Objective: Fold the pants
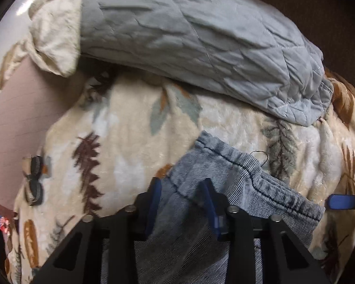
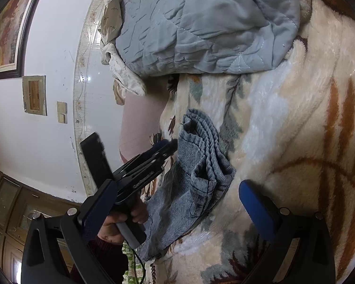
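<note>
Right under our lens, the left gripper [image 1: 181,198] has its blue pads narrowed onto the waistband of the faded blue denim pants [image 1: 227,179], bunched on the cream leaf-print fleece blanket [image 1: 120,132]. Our right gripper [image 2: 177,209] hangs with jaws wide, nothing between them, beside the pants. Behind lies a grey quilted comforter [image 1: 189,33].

In the left wrist view the pants [image 1: 201,189] lie on the blanket [image 1: 120,127] at 6 o'clock, with the left claw [image 1: 182,203] around their waistband. The quilt [image 1: 189,40] lies behind them at 12 o'clock. The right claw [image 2: 177,203] sits beside the pants at 3 o'clock.
</note>
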Available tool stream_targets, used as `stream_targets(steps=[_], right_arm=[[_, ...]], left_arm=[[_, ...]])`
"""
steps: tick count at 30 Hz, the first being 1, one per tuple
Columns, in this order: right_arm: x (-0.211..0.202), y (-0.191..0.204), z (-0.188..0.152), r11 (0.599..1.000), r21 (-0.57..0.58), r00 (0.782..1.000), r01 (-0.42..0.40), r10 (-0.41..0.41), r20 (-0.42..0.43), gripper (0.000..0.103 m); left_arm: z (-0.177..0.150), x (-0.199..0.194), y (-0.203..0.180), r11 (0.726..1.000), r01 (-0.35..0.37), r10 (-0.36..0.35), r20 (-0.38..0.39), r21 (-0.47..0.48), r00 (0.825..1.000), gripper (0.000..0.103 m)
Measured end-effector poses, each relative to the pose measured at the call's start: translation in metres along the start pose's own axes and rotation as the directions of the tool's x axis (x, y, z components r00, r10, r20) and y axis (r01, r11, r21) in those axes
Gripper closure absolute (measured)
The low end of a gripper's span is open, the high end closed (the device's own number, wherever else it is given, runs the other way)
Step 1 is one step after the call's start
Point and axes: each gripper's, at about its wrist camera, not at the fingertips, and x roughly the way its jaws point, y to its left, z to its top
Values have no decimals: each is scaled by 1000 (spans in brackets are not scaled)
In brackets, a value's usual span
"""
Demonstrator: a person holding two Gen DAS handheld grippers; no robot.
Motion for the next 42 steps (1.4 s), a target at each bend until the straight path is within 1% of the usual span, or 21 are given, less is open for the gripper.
stream_targets(steps=[4,5,6,9,15,19,21,22,25,27,31,32,33,37,41,42], right_arm=[[-1,-1,-1,1000,-2,1000,0,0,-5,0],[-2,-2,-1,1000,-1,1000,0,0,-6,0],[-2,-2,-1,1000,-1,1000,1,-1,-5,0],[-2,-2,-1,1000,5,1000,-2,2,-3,0],[-3,-4,-2,1000,8,1000,-4,4,-1,0],[-2,-4,-4,1000,2,1000,-2,2,1,0],[-2,-3,-4,1000,2,1000,-8,8,3,0],[-2,-3,-4,1000,2,1000,-13,13,5,0],[0,-2,-4,1000,4,1000,-21,21,6,0],[3,0,-4,1000,-3,1000,-28,28,-1,0],[6,0,-4,998,10,998,-60,60,-8,0],[7,0,-4,998,12,998,-60,60,-11,0],[9,0,-4,998,11,998,-59,59,-14,0],[17,3,-5,999,5,998,-51,52,-43,0],[27,11,-8,999,-45,997,14,-17,-74,1],[30,12,-9,998,-58,996,31,-36,-83,2]], left_arm=[[5,11,-3,998,69,-69,-36,5,997,71],[7,13,-5,998,67,-66,-36,18,997,72],[8,15,-6,998,64,-63,-38,27,997,77],[13,24,-7,997,78,-76,-68,24,995,85],[21,27,3,994,111,-112,-60,-14,992,98],[30,23,13,997,74,-75,-28,-27,997,99],[36,18,20,995,92,-92,-11,-46,996,99],[38,17,22,994,101,-102,-12,-38,995,99],[39,21,23,996,92,-92,-25,-20,995,99],[40,20,26,996,86,-86,-21,-23,996,95],[43,10,21,998,55,-55,39,11,998,95],[43,10,21,999,45,-46,44,18,998,93],[44,11,20,999,34,-35,42,24,998,92],[46,28,17,998,26,-25,-29,58,999,92],[43,33,19,995,86,-84,-36,45,996,91],[43,35,19,995,89,-87,-42,49,995,88]])
